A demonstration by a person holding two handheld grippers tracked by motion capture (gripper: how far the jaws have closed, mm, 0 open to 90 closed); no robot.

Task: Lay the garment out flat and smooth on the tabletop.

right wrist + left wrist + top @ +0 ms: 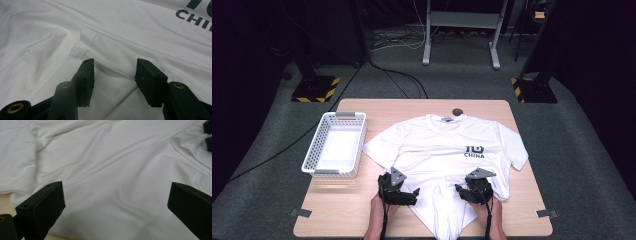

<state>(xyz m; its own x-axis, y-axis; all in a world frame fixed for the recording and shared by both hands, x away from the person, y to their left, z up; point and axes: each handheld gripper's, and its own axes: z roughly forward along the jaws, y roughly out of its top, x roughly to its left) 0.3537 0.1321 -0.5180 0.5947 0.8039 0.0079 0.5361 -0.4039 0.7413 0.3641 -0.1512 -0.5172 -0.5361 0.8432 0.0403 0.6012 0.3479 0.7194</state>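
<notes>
High view: a white T-shirt point(447, 150) lies spread face-up across the middle of a wooden table point(352, 220), collar toward the far edge, dark lettering on the chest at right, and its bunched hem spilling over the near edge. A person's forearms enter from the near side, each hand working a black two-jaw tool. At left, the left gripper point(404, 192) sits on the shirt's lower left part; at right, the right gripper point(468, 192) rests on the lower right part, with a puckered fold of cloth between the two. A white plastic basket point(314, 150) stands on the table's left side, just beside the near sleeve and apart from both tools.

Left gripper view: the jaws stand wide apart over rumpled white fabric point(112, 177), gripping nothing.

Right gripper view: the jaws are parted more narrowly, their tips down at a seam fold of the shirt point(112, 42), with cloth lying between them but not pinched.
</notes>
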